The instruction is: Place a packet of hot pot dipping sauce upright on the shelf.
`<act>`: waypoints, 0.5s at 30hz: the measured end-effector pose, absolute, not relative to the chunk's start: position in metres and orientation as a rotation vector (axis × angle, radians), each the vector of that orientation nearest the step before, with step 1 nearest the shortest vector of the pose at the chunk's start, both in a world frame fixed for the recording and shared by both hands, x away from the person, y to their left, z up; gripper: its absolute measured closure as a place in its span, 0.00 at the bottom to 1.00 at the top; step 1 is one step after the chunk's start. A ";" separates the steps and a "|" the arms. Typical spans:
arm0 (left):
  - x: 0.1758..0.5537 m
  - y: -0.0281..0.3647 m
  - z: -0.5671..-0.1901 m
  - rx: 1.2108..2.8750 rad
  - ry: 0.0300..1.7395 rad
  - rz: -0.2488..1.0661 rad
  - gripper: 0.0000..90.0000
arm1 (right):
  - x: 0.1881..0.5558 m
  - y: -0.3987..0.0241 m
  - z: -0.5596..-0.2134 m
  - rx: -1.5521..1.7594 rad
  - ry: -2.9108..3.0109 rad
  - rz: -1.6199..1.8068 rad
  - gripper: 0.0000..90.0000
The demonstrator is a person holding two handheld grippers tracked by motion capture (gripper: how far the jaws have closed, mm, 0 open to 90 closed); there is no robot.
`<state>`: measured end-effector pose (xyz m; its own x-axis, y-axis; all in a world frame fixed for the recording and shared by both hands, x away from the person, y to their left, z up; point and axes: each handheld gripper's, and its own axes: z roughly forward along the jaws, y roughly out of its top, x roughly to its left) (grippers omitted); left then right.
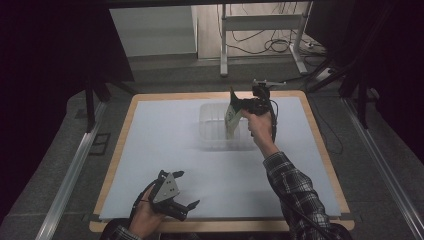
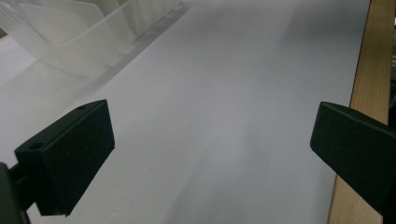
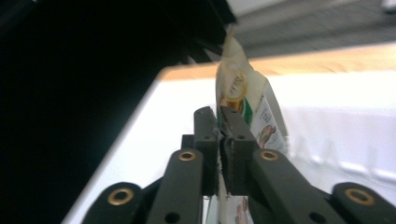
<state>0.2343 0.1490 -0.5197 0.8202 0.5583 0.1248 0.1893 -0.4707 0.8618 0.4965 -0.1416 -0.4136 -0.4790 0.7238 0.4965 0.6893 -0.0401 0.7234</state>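
A person is standing at a table covered by a pale sheet (image 1: 165, 150), working a gripper in each hand. The right gripper (image 1: 239, 106) is clamping a flat snack packet (image 1: 232, 120), its jaws pressing together on the packet's upper part. The packet is hanging upright from those jaws, just above a clear plastic tub (image 1: 212, 125) near the far middle of the table; its lower end is dipping inside the tub's outline, though whether it is touching the bottom is hard to tell. In the right gripper view the packet (image 3: 243, 100) is sticking up between the two jaws, its print blurred and unreadable. The left gripper (image 1: 186, 189) is sitting near the table's near edge, well apart from the tub, its jaws spread wide with nothing between them.
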 end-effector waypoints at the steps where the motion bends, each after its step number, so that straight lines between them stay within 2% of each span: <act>1: 0.234 0.150 -0.519 2.045 0.550 0.485 0.00 | 0.497 -0.142 -0.416 1.587 2.146 1.612 0.93; 7: 0.237 0.156 -0.517 1.981 0.575 0.439 0.00 | 0.497 -0.144 -0.415 1.584 2.153 1.623 0.87; 15: 0.239 0.159 -0.517 1.937 0.600 0.381 0.00 | 0.494 -0.143 -0.410 1.517 2.170 1.596 0.63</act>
<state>0.2387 0.1587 -0.5169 0.8252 0.5648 -0.0011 0.2395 -0.3481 0.9064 0.4944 -0.1430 -0.4097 -0.5173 0.7143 0.4714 0.6629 -0.0139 0.7486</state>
